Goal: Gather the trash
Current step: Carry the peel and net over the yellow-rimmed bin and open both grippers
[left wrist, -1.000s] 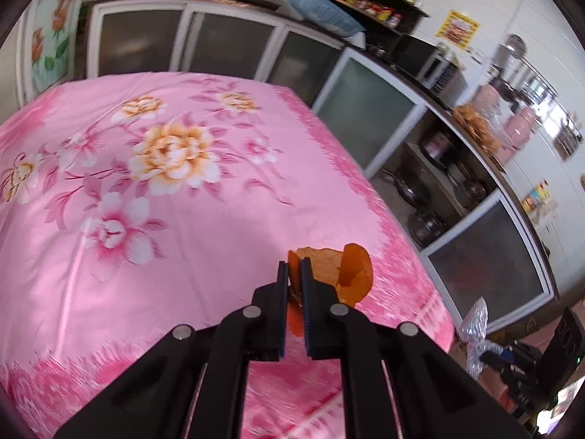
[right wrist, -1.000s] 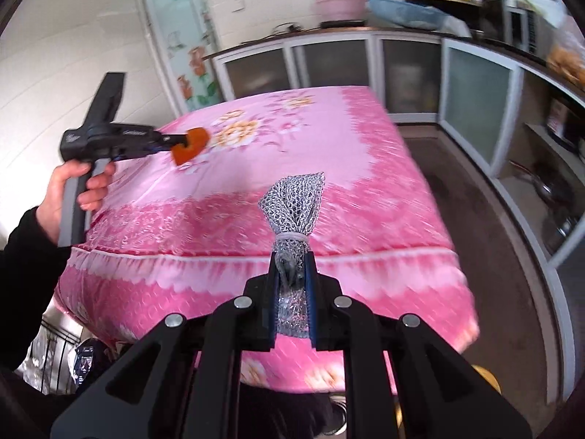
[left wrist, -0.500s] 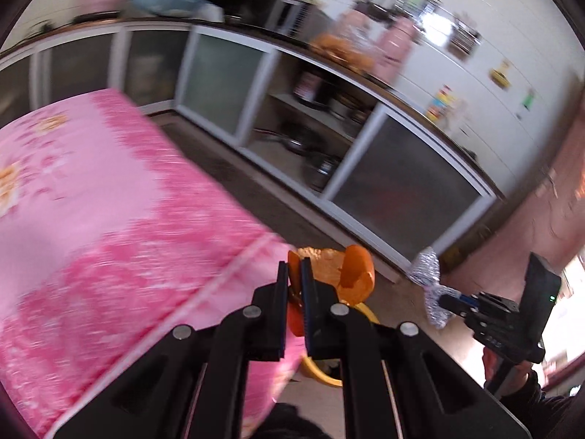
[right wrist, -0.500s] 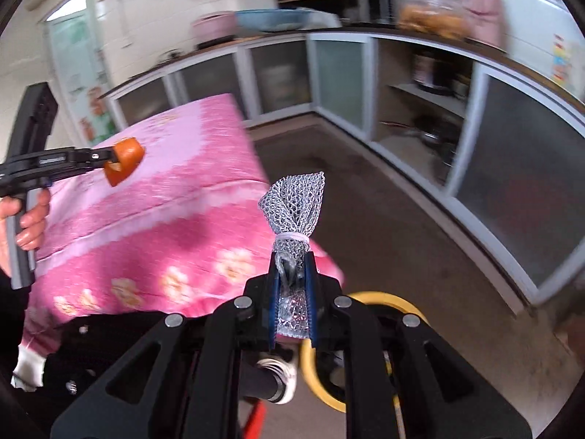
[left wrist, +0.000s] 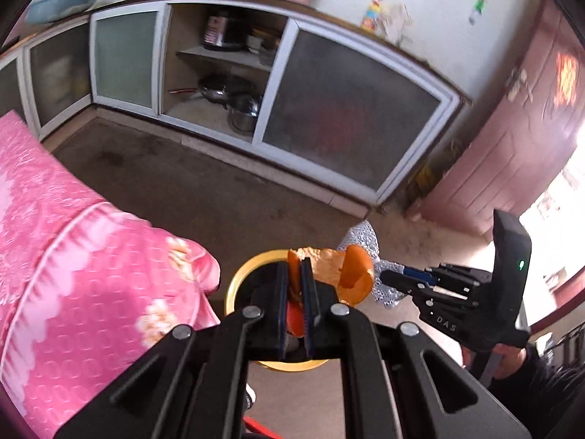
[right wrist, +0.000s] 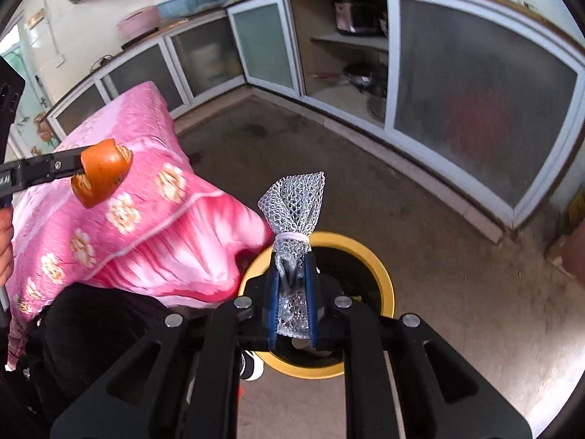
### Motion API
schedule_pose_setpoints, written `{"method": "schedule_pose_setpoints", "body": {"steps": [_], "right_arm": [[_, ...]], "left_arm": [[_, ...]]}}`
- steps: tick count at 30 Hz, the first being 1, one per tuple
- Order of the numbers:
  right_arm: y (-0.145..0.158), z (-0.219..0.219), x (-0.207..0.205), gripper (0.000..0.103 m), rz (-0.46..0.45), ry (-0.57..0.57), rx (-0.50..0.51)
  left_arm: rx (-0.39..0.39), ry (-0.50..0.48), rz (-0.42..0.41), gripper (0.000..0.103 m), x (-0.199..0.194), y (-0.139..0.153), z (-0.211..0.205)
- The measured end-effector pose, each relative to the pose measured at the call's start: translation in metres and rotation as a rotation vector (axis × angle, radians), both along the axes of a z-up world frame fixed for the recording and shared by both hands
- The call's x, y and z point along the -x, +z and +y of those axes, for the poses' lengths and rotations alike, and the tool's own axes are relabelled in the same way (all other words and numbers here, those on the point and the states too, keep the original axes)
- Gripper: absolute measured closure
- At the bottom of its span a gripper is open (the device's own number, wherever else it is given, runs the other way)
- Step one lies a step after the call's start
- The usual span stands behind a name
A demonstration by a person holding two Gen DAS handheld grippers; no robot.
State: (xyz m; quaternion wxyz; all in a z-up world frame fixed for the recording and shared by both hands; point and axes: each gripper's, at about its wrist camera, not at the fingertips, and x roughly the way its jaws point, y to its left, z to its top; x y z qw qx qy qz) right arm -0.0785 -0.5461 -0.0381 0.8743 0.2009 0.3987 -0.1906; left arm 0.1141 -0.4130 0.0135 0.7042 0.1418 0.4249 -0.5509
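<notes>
So from the left wrist view, the left gripper has its tongs pinched tight on a piece of orange peel, curled, bright orange outside and pale on the inside, sticking out past the tips and off to their right. Directly below the tips sits a yellow-rimmed bin with a dark inside, on a brownish concrete floor. To the left of the tongs there's a table under a pink floral cloth, and ahead is a run of low cabinets with frosted sliding doors, one section open with pots inside. The right gripper comes in from the right, holding a silvery mesh bag just beyond the peel. Switching to the right wrist view, the right gripper is clamped on that mesh bag, a netted silver thing cinched with a pale band, fanning out above the tips. The yellow bin is right underneath and a bit past the tongs. The pink cloth is off to their left, and the left gripper pokes in from the left edge with the peel held up over the cloth's corner, well apart from the bag.
</notes>
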Motion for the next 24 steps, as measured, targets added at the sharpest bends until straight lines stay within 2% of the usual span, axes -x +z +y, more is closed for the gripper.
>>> {"method": "schedule_pose_setpoints", "body": {"steps": [3,9,13,18,19,20,21,22,23,24], "right_arm": [[-0.026,-0.013,0.000,0.091,0.041,-0.020,-0.051],[-0.077,-0.028,-0.009,0.091,0.153,-0.041,-0.153],[-0.099,-0.032,-0.011,0.091,0.194,-0.060,-0.190],[-0.114,-0.043,-0.011,0.089,0.228,-0.090,-0.209],[-0.116,-0.045,-0.011,0.077,0.235,-0.088,-0.213],[-0.119,-0.046,-0.011,0.045,0.249,-0.090,-0.219],[-0.119,-0.048,-0.007,0.026,0.246,-0.106,-0.219],[-0.117,-0.048,-0.002,0.021,0.235,-0.126,-0.213],[-0.116,-0.048,0.001,0.021,0.245,-0.127,-0.208],[-0.114,-0.048,0.005,0.023,0.258,-0.137,-0.188]], "left_arm": [[-0.044,-0.035,0.006,0.097,0.012,-0.020,-0.020],[-0.176,-0.089,-0.010,0.096,0.030,-0.079,-0.064],[-0.244,-0.092,-0.025,0.096,0.034,-0.110,-0.080],[-0.262,-0.060,-0.029,0.096,0.026,-0.121,-0.087],[-0.264,-0.047,-0.024,0.088,0.022,-0.122,-0.086],[-0.260,-0.047,-0.013,0.080,0.023,-0.122,-0.085],[-0.250,-0.045,0.001,0.051,0.022,-0.121,-0.083],[-0.229,-0.030,0.000,0.020,0.021,-0.118,-0.078],[-0.202,-0.018,-0.005,0.014,0.022,-0.113,-0.076],[-0.176,-0.009,-0.012,0.013,0.023,-0.109,-0.073]]}}
